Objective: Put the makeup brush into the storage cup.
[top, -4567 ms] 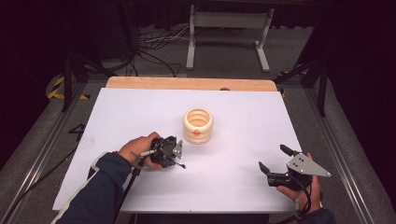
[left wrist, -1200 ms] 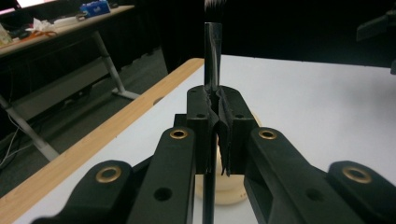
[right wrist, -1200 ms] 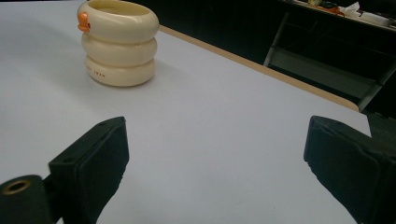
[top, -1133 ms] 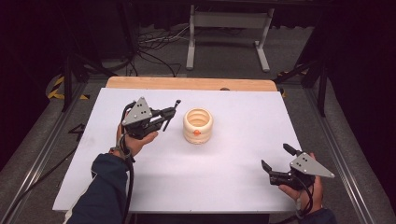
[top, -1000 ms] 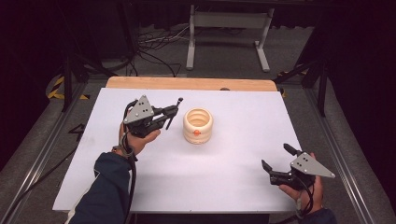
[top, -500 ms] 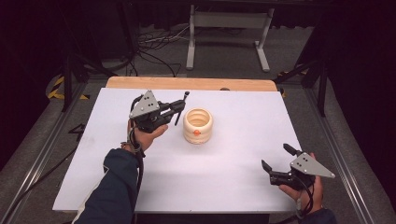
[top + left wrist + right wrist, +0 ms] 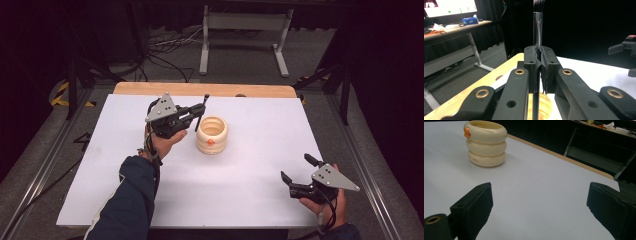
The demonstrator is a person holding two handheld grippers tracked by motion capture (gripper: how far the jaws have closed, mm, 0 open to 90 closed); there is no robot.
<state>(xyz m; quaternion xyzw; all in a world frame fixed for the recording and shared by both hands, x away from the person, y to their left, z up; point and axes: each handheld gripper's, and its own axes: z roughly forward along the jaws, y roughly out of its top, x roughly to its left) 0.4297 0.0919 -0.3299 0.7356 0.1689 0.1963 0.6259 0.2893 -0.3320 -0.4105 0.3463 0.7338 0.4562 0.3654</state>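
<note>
White sheeting covers the surface (image 7: 240, 190), with a strip of bare wood along its far edge. Toward that far edge, a little left of the middle, stands a cream holder (image 7: 212, 134) built like three stacked rings, with a small orange knob on the side facing the near edge; its mouth is open upward. Just to the holder's left, the left gripper (image 7: 192, 115) hangs above the surface, its fingers (image 7: 549, 66) closed tight on the thin metal handle of a makeup brush (image 7: 537, 27). The brush stands nearly upright, dark bristles at the top, its lower end just over the holder's left rim. Well apart, near the near right corner, the right gripper (image 7: 296, 174) is low over the surface, its fingers (image 7: 472, 205) spread wide and holding nothing.
</note>
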